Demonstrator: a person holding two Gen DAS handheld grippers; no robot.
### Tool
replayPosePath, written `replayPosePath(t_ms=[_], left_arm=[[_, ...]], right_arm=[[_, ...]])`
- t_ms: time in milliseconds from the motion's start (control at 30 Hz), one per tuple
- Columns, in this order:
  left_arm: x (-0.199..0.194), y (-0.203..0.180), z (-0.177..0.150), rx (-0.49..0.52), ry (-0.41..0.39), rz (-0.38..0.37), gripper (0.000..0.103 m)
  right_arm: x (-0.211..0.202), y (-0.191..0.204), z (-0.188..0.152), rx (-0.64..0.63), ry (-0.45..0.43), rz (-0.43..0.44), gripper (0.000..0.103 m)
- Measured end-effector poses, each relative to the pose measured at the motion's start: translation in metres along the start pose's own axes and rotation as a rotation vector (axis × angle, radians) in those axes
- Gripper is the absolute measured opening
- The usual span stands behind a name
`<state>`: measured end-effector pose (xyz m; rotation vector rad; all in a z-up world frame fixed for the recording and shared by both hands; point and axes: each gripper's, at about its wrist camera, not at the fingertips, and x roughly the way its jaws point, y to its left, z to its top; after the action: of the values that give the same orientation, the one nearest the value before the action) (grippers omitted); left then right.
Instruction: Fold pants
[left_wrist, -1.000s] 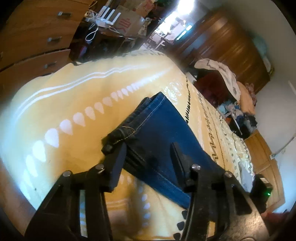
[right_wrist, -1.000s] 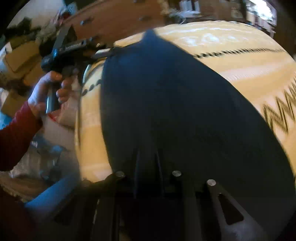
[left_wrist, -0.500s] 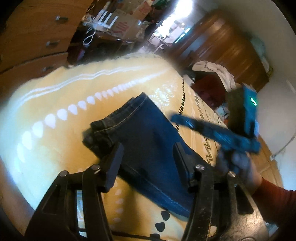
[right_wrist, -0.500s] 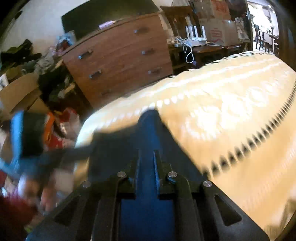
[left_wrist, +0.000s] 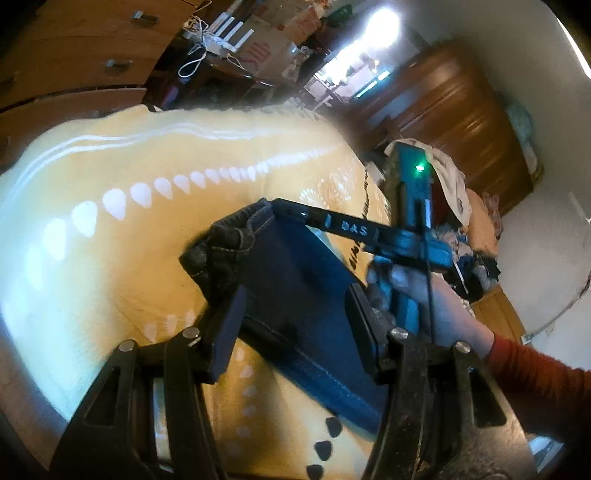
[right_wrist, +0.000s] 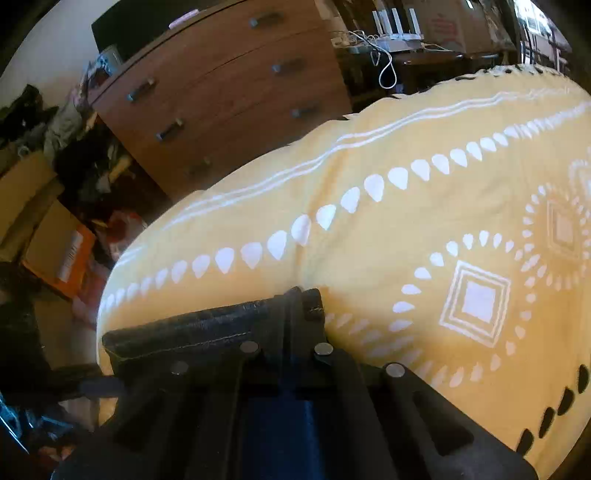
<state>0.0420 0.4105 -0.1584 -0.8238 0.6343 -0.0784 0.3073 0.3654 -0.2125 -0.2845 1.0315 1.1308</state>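
Left wrist view: the left gripper (left_wrist: 295, 325) hangs above the folded dark blue denim pants (left_wrist: 295, 295), its two black fingers (left_wrist: 225, 339) spread wide with the fabric showing in the gap between them; neither pad appears to press the cloth. The pants lie on the yellow bedspread with white teardrop and diamond patterns (left_wrist: 110, 229), their thick hem end bunched up at the far left of the fold. From the right, the person's right hand (left_wrist: 436, 306), in an orange-red sleeve, grasps the handle of the blue and black right gripper (left_wrist: 280, 206), which reaches level across the pants with its tip at the far hem corner. A green light glows on its body. A brown wooden wardrobe (left_wrist: 461, 118) stands beyond the bed.

Right wrist view: the right gripper (right_wrist: 291, 306) points low along the bedspread (right_wrist: 406, 229), its fingers drawn together and pinching the dark stitched hem of the pants (right_wrist: 207, 328). The hem lies just in front of the fingers, flat against the bedspread near its edge. A brown wooden chest of drawers with metal handles (right_wrist: 229, 85) stands behind, with cardboard boxes (right_wrist: 55, 240) piled to its left.
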Motion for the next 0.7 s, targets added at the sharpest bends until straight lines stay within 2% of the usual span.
replayPosePath(t_ms=[67, 133, 233, 367, 400, 433, 467, 500, 533, 567, 633, 700], left_arm=[[-0.009, -0.003, 0.001, 0.017, -0.026, 0.007, 0.058], [-0.018, -0.001, 0.003, 0.005, -0.041, 0.006, 0.059], [-0.026, 0.005, 0.004, -0.008, -0.046, -0.003, 0.06], [-0.018, 0.005, 0.003, 0.004, -0.018, 0.002, 0.06], [-0.015, 0.006, 0.003, -0.01, -0.008, -0.002, 0.06], [-0.013, 0.007, 0.002, -0.023, 0.008, -0.004, 0.06], [-0.011, 0.008, 0.001, -0.027, 0.029, -0.006, 0.06], [-0.009, 0.008, -0.001, -0.031, 0.055, -0.008, 0.06], [-0.007, 0.008, -0.003, -0.036, 0.076, -0.011, 0.06], [-0.005, 0.009, -0.005, -0.046, 0.091, -0.01, 0.061], [-0.004, 0.011, -0.008, -0.062, 0.099, 0.003, 0.061], [-0.006, 0.013, -0.009, -0.08, 0.094, -0.01, 0.065]], right_arm=[[-0.023, 0.013, 0.001, -0.034, -0.035, 0.001, 0.006], [-0.061, 0.027, -0.01, -0.037, -0.09, 0.033, 0.006], [-0.106, 0.053, -0.055, -0.048, -0.115, 0.079, 0.007], [-0.114, 0.073, -0.135, -0.052, -0.022, 0.085, 0.007], [-0.1, 0.074, -0.158, -0.055, 0.046, 0.067, 0.007], [-0.09, 0.075, -0.174, -0.061, 0.066, 0.032, 0.007], [-0.096, 0.072, -0.178, -0.055, 0.031, 0.025, 0.005], [-0.099, 0.073, -0.174, -0.043, 0.035, 0.015, 0.005], [-0.108, 0.076, -0.17, -0.037, 0.023, -0.005, 0.009], [-0.118, 0.08, -0.167, -0.05, -0.009, -0.019, 0.018], [-0.135, 0.087, -0.165, -0.072, -0.049, -0.025, 0.029], [-0.155, 0.092, -0.168, -0.067, -0.08, -0.01, 0.033]])
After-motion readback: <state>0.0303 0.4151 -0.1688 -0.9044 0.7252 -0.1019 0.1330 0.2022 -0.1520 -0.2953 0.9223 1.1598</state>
